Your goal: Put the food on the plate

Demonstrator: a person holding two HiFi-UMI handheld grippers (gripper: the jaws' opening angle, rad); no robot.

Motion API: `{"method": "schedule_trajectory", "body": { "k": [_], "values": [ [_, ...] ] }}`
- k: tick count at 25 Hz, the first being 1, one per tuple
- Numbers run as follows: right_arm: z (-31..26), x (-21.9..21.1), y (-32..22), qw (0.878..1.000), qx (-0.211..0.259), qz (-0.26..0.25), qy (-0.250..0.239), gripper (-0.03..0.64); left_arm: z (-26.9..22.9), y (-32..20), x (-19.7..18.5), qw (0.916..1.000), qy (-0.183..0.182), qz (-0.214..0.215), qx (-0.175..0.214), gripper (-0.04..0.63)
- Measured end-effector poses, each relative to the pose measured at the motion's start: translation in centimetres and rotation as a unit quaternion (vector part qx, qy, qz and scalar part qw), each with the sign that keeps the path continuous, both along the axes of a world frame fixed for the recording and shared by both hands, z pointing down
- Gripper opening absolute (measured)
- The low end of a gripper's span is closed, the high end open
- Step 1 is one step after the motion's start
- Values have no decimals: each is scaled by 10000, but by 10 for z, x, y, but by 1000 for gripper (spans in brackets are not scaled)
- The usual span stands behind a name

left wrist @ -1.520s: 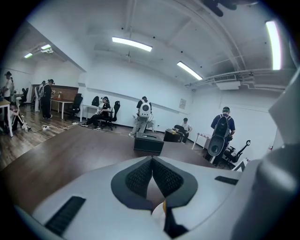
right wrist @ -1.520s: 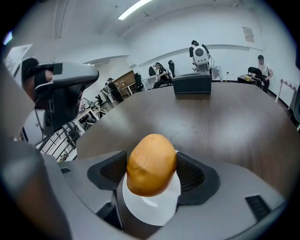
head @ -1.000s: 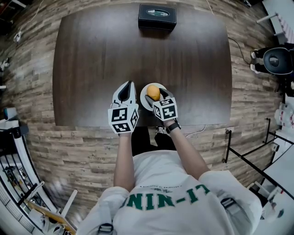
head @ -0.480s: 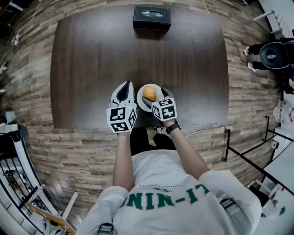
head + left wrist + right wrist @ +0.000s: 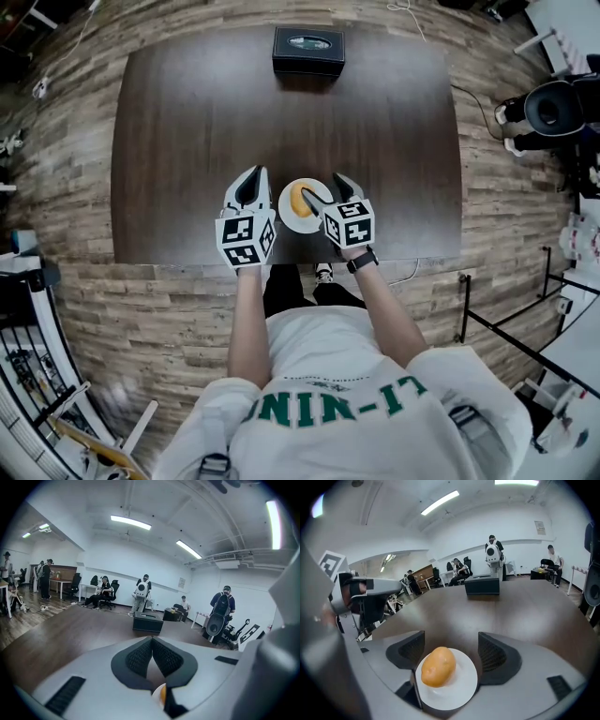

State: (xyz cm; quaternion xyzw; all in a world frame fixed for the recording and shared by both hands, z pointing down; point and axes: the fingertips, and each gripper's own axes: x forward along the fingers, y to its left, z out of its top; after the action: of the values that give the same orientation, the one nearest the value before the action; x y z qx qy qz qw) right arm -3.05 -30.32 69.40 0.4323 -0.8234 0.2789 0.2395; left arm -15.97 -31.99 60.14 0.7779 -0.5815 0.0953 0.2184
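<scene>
Potato [image 5: 437, 666] lies on white plate [image 5: 462, 693] at near edge of table [image 5: 187, 112], between right gripper [image 5: 323, 187] jaws. Jaws spread, closing, pads clear of potato. Left gripper [image 5: 253, 176] pressed together, empty, just beside plate.

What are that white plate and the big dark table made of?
The plate looks like glazed ceramic or hard plastic: smooth, white, faintly glossy. The table looks like wood or wood-look veneer: dark brown, faint grain streaks, soft light reflections.
</scene>
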Motion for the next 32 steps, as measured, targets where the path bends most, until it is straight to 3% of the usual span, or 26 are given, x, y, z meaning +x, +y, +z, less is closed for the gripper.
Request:
{"method": "schedule_trajectory", "body": {
  "k": [12, 24, 32],
  "values": [
    [-116, 39, -37, 9897, 1260, 673, -85, 148, -70, -12, 10, 9972, -369, 78, 642, 15],
    [-233, 48, -50, 9644, 2483, 809, -413, 84, -149, -19, 27, 9872, -520, 212, 1495, 14],
    [-299, 51, -46, 9366, 3286, 962, -743, 35, -198, -23, 29, 9773, -396, 113, 2079, 14]
  ]
}}
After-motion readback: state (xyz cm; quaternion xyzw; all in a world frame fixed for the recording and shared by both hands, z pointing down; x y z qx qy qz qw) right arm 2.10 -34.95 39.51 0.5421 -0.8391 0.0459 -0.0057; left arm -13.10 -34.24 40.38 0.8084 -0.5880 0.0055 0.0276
